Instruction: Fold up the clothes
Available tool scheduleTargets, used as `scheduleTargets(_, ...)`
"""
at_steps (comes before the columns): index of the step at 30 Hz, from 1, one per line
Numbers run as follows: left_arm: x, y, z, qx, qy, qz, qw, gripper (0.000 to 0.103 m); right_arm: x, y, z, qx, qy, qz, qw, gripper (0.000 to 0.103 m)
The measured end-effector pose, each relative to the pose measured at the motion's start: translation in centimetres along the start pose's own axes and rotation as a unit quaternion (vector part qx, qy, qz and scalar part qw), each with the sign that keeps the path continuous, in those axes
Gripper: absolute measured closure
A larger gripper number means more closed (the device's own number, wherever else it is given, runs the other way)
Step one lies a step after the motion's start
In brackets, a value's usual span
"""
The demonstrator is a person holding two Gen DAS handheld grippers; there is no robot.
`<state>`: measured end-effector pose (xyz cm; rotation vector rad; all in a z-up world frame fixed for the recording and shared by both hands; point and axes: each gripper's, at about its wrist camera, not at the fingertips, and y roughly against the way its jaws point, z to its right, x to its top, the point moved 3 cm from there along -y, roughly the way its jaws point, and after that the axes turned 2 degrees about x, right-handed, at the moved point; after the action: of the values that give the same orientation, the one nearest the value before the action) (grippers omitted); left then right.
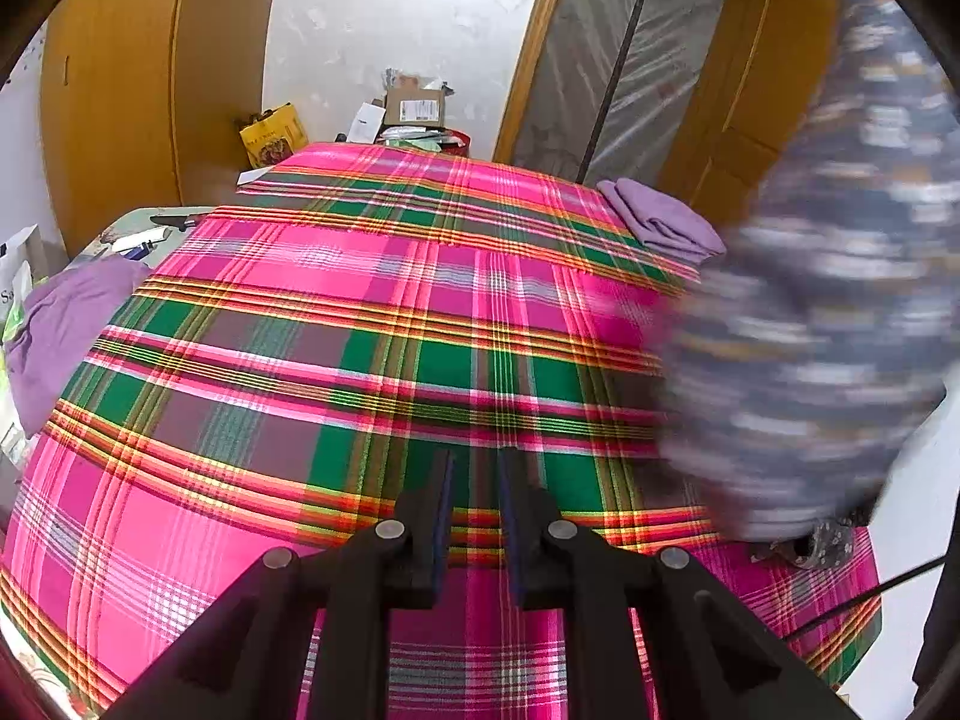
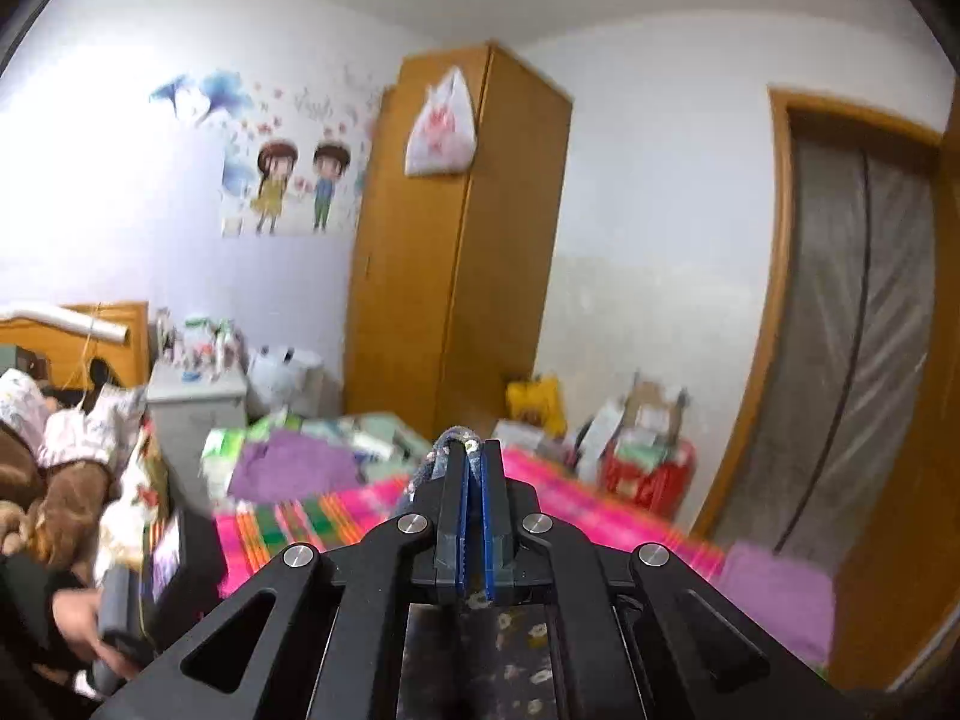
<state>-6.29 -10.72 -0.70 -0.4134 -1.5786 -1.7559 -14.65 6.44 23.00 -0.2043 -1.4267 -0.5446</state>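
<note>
Up over the bed (image 1: 336, 324) your right gripper (image 2: 474, 456) is pinching the flowery garment (image 1: 828, 312) by one edge; left gripper (image 1: 475, 468) gapes empty, so it could slip or bunch up

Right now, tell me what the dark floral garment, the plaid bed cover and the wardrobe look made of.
Dark floral garment: thin woven cloth, likely cotton, printed; it hangs limp and bunches up. Plaid bed cover: woven fabric, matte, with visible thread stripes. Wardrobe: wood or wood-look board, smooth orange-brown finish with a slight sheen.
</note>
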Motion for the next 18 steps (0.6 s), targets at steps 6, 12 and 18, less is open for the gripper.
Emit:
scheduleTargets(6,0.2,0.4,-1.0,-0.002,0.014,0.009,0.9999,0.088,1.9,-1.2,0.1,0.001,-0.005,0.003,1.0,0.099)
scheduleTargets(12,-0.1,0.1,-2.3,0.004,0.03,0.001,0.9996,0.088,-3.7,-11.9,1.0,0.003,-0.001,-0.131,0.991,0.096)
scheduleTargets(18,-0.1,-0.2,-3.3,0.005,0.037,0.0,0.9993,0.088,-9.2,-15.9,4.3,-0.068,-0.028,-0.205,0.976,0.068)
